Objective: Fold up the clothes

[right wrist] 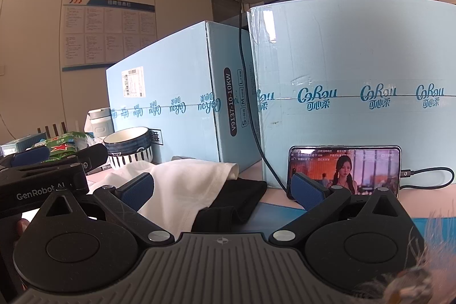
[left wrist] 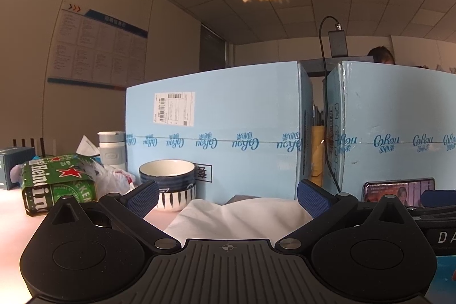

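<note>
A white garment (right wrist: 185,184) lies bunched on the table, partly over a black garment (right wrist: 236,201). In the left wrist view the white garment (left wrist: 236,218) lies right ahead between my fingers. My left gripper (left wrist: 228,197) is open and empty just before it; its body also shows at the left of the right wrist view (right wrist: 42,178). My right gripper (right wrist: 222,190) is open and empty, with both garments lying between its blue pads (right wrist: 136,190).
Two tall light-blue cartons (right wrist: 171,93) (right wrist: 356,81) stand close behind the clothes. A phone (right wrist: 344,170) playing video leans on the right carton, with a charging cable (right wrist: 248,93). Stacked bowls (left wrist: 168,184), a green Heineken pack (left wrist: 57,184), a flask (left wrist: 112,147) and plastic bags sit at left.
</note>
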The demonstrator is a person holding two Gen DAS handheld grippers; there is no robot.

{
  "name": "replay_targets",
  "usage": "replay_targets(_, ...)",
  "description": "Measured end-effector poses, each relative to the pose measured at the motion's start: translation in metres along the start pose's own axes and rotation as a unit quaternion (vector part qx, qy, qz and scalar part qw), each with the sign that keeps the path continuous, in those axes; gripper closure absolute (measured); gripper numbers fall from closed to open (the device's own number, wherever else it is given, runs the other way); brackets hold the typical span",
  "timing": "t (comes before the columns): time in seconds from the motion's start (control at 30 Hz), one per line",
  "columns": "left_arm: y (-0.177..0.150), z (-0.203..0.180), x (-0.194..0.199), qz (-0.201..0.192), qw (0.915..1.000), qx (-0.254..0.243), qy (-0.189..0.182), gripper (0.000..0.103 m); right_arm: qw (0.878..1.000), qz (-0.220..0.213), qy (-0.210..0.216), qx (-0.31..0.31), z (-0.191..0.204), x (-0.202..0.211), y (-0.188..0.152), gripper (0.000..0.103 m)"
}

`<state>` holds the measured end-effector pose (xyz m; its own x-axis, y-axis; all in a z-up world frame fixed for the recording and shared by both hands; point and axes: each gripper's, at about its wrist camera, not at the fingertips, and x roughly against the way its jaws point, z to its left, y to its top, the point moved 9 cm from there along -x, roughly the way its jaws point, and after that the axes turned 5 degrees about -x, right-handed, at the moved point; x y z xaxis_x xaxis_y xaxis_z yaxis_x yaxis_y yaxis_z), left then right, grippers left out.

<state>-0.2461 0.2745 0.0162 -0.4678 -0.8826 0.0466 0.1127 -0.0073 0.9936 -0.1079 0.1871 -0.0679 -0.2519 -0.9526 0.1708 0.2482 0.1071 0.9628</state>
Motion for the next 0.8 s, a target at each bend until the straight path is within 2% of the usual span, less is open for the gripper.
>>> replay_targets(0.8, -0.0027, -0.0012, -0.0032, 0.012, 0.9999, 0.001, -0.006, 0.0, 1.0, 0.001, -0.006, -0.002, -0.0026, 0.0021, -0.0005, 0.0)
